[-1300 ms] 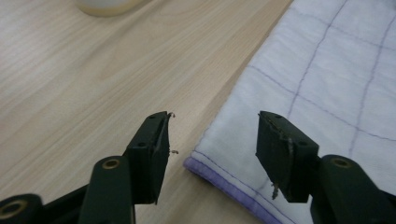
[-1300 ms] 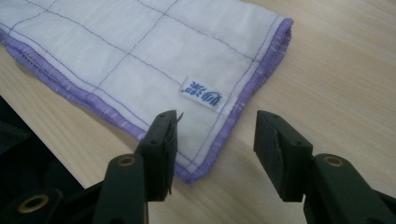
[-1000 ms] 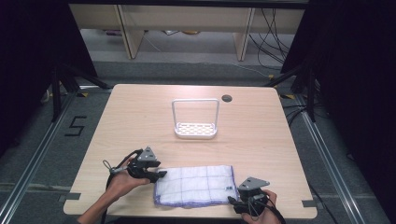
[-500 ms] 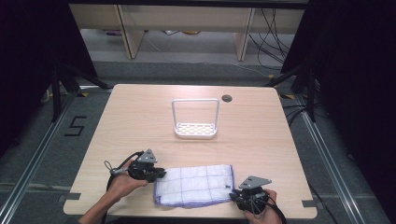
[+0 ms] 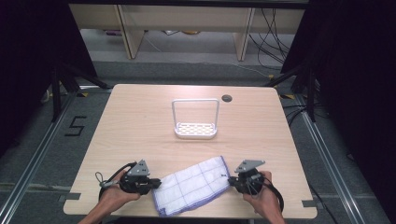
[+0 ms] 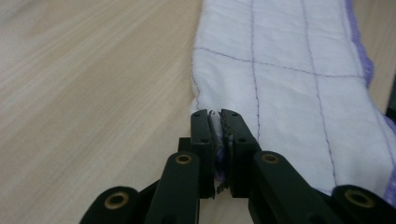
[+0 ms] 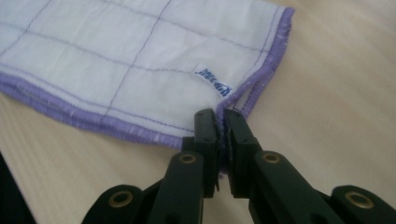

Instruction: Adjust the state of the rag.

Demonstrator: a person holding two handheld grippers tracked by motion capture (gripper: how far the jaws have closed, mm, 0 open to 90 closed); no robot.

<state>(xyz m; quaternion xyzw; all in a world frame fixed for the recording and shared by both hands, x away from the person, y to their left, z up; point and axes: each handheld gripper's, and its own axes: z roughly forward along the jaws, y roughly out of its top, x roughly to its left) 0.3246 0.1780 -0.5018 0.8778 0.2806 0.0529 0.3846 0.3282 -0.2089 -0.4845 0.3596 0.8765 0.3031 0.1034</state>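
A white cloth [image 5: 192, 185] with thin purple grid lines and a purple hem lies folded near the table's front edge, slanting up toward the right. My left gripper [image 5: 155, 184] is shut on its left end; the left gripper view shows the cloth [image 6: 285, 88] pinched between the closed jaws [image 6: 219, 116]. My right gripper [image 5: 232, 180] is shut on the cloth's right corner. In the right gripper view the hemmed corner [image 7: 243, 100] sits in the jaws [image 7: 220, 114], just below a small printed label [image 7: 213, 80].
A white wire rack [image 5: 195, 119] with a perforated base stands upright at the table's middle. A dark round grommet [image 5: 227, 98] is set in the tabletop behind it. The wooden table [image 5: 140, 126] ends just below both hands.
The right gripper has moved up and inward with its corner, so the cloth now slants instead of lying level. The left gripper has slid slightly toward the front edge.
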